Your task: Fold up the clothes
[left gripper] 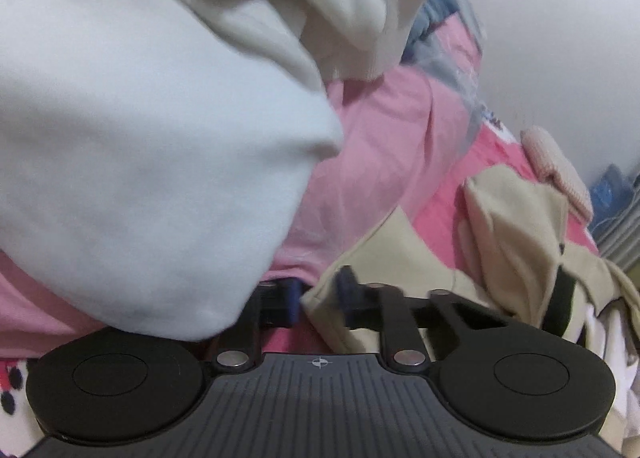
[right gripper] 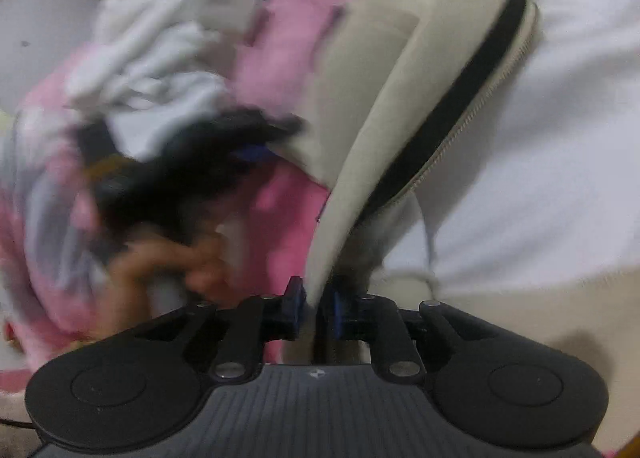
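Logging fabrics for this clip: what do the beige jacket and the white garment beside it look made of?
Beige jacket: a smooth woven cloth, matte, maybe cotton or a blend; its zipper shows metal-looking teeth on black tape. White garment: thick, soft knit like sweatshirt fleece, matte, folding in rounded bulges. Blur leaves both uncertain.

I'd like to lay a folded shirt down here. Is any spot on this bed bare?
Hardly. The one flat patch is the pink cloth, between the white garment and the beige jacket. Everywhere else, clothes are piled up, and both grippers are pinching the jacket.
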A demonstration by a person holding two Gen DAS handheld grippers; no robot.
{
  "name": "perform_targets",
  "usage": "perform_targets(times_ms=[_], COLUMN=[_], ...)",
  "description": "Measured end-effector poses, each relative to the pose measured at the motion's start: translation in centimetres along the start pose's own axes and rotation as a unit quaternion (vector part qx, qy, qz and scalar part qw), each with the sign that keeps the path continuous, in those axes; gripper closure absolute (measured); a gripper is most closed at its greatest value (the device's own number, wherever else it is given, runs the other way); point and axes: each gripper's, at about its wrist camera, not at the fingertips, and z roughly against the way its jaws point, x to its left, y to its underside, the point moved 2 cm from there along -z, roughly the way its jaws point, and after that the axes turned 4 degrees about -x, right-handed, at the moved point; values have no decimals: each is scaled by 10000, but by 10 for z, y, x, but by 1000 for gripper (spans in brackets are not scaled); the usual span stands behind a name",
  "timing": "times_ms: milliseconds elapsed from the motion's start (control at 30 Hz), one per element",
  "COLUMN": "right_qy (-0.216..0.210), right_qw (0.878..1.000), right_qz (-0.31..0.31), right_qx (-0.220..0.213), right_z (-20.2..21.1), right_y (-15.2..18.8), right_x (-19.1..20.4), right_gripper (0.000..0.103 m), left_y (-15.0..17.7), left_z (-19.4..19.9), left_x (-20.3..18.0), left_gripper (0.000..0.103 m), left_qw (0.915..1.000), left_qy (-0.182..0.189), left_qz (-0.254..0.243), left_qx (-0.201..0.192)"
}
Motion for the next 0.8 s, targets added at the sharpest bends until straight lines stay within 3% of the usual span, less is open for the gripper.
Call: perform_targets(times_ms=[33, 100, 233, 333, 467, 567, 633, 733, 800], right_qy=[8, -6, 329, 598, 1082, 1865, 2335, 2576, 2450], right_qw=[9999, 9991, 9953, 9903, 9711, 9355, 9069, 8688, 8528], right_qz=[-94, -253, -224, -128, -266, -665, -1165, -2221, -2862], right_qx=[-61, -343, -881, -1247, -2111, -2925, -3307, -3600, -3616], right_z=[2, 18, 56, 96, 164, 228, 263, 301, 309], right_y=[3, 10, 23, 31, 29, 31, 35, 49, 60], right_x=[-2, -5, -6, -7, -28, -61, -91, -145, -183], right_gripper=[82, 59, 55, 50, 35, 27, 21, 16, 11], left_y=[-2, -4, -8, -10, -8, 1, 10, 33, 56], left_z=[4, 15, 31, 38, 52, 76, 94, 112, 119], left_x=[-3, -11, -31, -43, -52, -66, -82, -111, -128], left_gripper=[92, 94, 94, 92, 64, 42, 31, 25, 24], left_qw=[9999, 9990, 9949, 9918, 9870, 9760, 9654, 9432, 9210], left_qy=[47, 151, 284, 255, 21, 8, 425, 1575, 2272], left_qz=[-54, -191, -603, -970, -1306, -1712, -2120, -2777, -3141], left_qx=[-121, -384, -758, -790, -933, -1344, -1457, -918, -379])
